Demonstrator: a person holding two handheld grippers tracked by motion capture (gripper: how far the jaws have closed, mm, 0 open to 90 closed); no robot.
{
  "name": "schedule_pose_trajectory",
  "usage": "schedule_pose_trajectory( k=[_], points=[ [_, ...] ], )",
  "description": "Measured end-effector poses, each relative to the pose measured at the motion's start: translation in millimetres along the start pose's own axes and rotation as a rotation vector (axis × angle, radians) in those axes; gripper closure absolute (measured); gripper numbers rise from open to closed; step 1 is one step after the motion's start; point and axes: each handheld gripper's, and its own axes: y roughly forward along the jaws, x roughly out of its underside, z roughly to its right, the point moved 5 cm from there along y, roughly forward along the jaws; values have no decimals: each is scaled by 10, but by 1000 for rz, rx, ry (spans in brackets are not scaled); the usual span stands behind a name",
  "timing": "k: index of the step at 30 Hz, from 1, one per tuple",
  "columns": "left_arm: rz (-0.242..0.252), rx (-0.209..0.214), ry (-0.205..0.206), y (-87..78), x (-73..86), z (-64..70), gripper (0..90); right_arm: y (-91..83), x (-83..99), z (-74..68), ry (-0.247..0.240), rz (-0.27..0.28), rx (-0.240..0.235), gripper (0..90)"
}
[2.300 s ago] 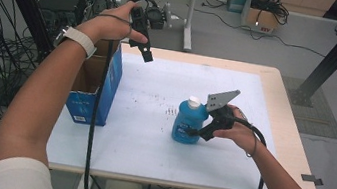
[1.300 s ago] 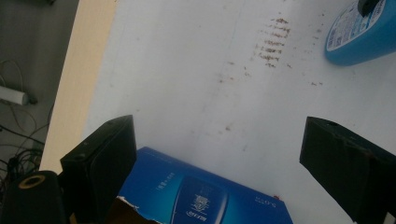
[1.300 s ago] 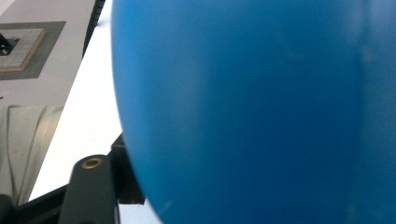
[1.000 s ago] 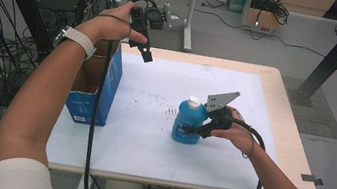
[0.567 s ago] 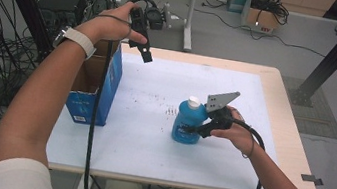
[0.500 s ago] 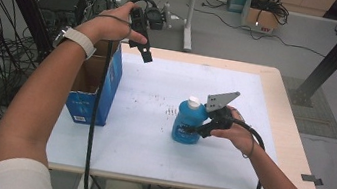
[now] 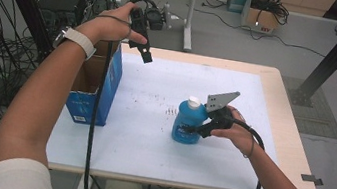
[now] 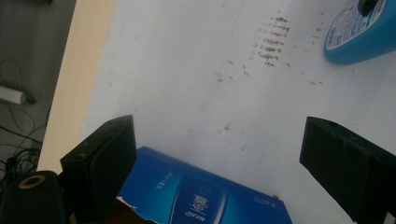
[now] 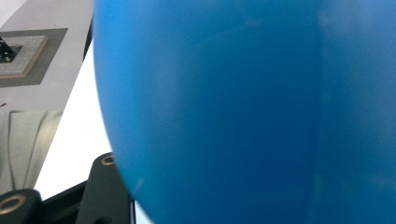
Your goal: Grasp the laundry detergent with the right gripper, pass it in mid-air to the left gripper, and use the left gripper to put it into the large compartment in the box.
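1. Blue bottle (image 7: 187, 125): white cap, printed label, upright on the white table (image 7: 139, 140), right of centre. In the left gripper view it sits at the top right corner (image 8: 359, 32), well apart from that gripper.
2. Right gripper (image 7: 198, 128): pressed against the bottle's right flank at mid-body. In the right gripper view the blue wall (image 9: 252, 112) sits hard against the lens, with one black jaw at the lower left. The jaws appear to be pinching the body.
3. Left gripper (image 7: 145, 53): held in the air above the far left part of the table, over the box's far end; jaws spread wide, holding nothing, as the left gripper view shows.
4. Blue cardboard box (image 7: 102, 84): open-topped, standing at the table's left edge; its torn rim lies beneath the left jaws (image 8: 196, 196).
5. Step in hand, as judged: secure the bottle for a lift, likely toward the box.
6. Handling notes:
 - Keep the squeeze at the bottle's widest, stiffest band; a plastic wall may bow and slip under a tight pinch.
 - Lift straight up before moving sideways, keeping the cap uppermost.
 - Keep the left gripper clear of the box opening, or use it to steady the box wall.
 - Mind the trailing cable (image 7: 93, 129) along the box.
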Motion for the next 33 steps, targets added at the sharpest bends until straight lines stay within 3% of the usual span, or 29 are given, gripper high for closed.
schedule_pose_trajectory(
  k=[33],
  points=[
    [-1,-3,-5,-17,6,13,113,-3,-2,4,12,-3,-5,436]
  ],
)
